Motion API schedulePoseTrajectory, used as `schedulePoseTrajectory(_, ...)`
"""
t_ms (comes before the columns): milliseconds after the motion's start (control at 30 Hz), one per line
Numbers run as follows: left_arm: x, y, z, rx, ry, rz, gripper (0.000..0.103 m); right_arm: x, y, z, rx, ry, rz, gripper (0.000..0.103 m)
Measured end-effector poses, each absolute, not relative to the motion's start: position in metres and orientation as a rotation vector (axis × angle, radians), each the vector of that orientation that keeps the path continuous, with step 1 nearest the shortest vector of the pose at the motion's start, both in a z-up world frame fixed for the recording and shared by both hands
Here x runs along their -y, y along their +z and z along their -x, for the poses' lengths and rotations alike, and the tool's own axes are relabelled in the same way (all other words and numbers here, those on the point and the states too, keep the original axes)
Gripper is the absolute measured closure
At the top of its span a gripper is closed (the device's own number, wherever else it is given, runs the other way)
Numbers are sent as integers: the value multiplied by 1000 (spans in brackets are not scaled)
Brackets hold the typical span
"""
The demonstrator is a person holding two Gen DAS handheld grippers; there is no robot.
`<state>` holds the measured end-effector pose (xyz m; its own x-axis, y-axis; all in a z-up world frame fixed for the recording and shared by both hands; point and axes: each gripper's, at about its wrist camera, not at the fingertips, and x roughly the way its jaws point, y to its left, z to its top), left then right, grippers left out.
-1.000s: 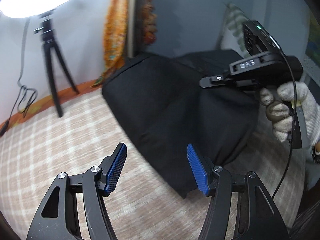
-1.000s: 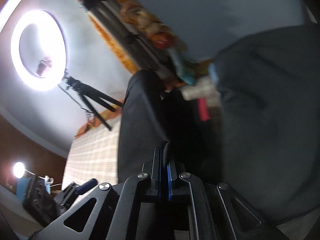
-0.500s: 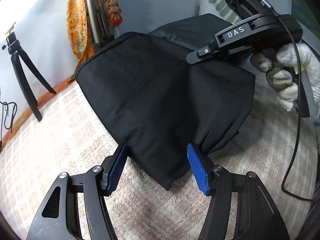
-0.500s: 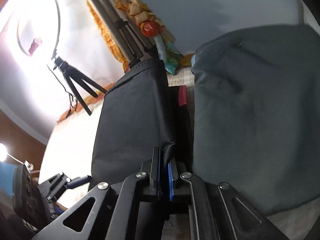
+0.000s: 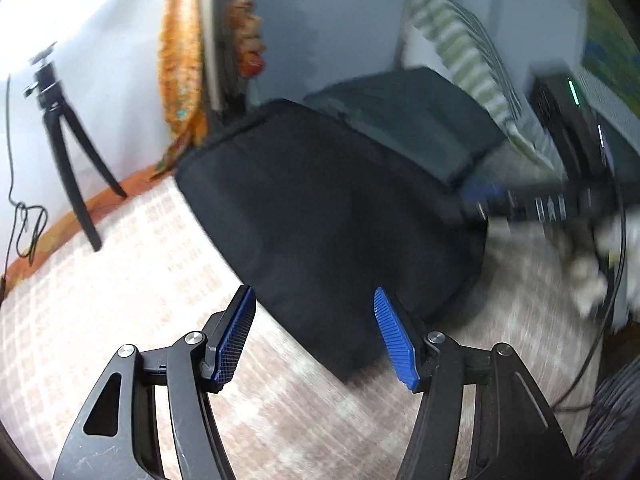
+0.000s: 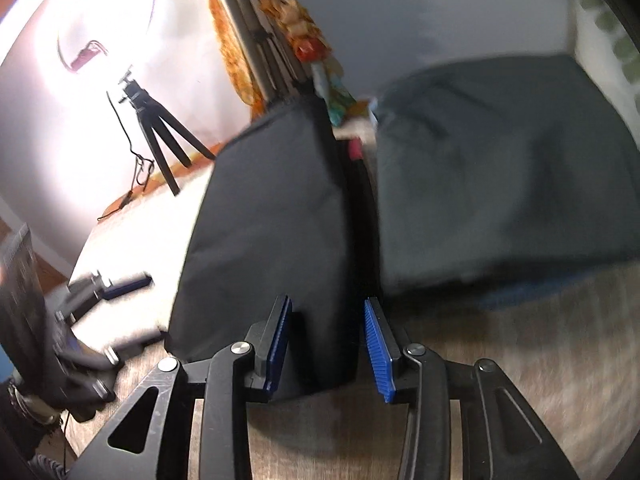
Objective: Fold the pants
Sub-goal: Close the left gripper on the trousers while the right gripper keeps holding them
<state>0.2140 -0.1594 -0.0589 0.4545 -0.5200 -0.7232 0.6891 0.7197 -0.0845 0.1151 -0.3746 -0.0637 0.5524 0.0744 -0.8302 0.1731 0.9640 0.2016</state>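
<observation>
The black pants (image 5: 332, 216) lie folded flat on the checked bed cover (image 5: 120, 280). My left gripper (image 5: 316, 336) is open and empty, its blue pads just short of the pants' near edge. In the right wrist view the pants (image 6: 272, 232) lie right in front of my right gripper (image 6: 326, 344), which is open with a folded corner between its spread jaws, not clamped. The right gripper also shows blurred in the left wrist view (image 5: 532, 204), at the pants' right edge.
A dark grey folded garment (image 6: 500, 176) lies beside the pants toward the wall. A striped pillow (image 5: 464, 52) leans at the back. A black tripod (image 5: 68, 156) and a second tripod with orange cloth (image 5: 188, 60) stand at the bed's far edge.
My right gripper opened and let go of the pants, which dropped flat onto the bed. The left gripper stayed open near the front edge.
</observation>
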Motion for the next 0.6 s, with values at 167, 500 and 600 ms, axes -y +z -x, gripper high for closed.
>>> schedulePoseTrajectory(167, 140, -60, -265, -912, -705, 22, 41, 404, -91, -104, -1008, -64, -467, 56)
schedulePoseTrajectory(500, 140, -93, -329, -1033, -605, 253, 40, 420, -106, -106, -880, 15, -600, 44)
schedulePoseTrajectory(600, 145, -100, -338, -1045, -598, 265, 40, 418, -106, -112, -857, 24, -608, 40)
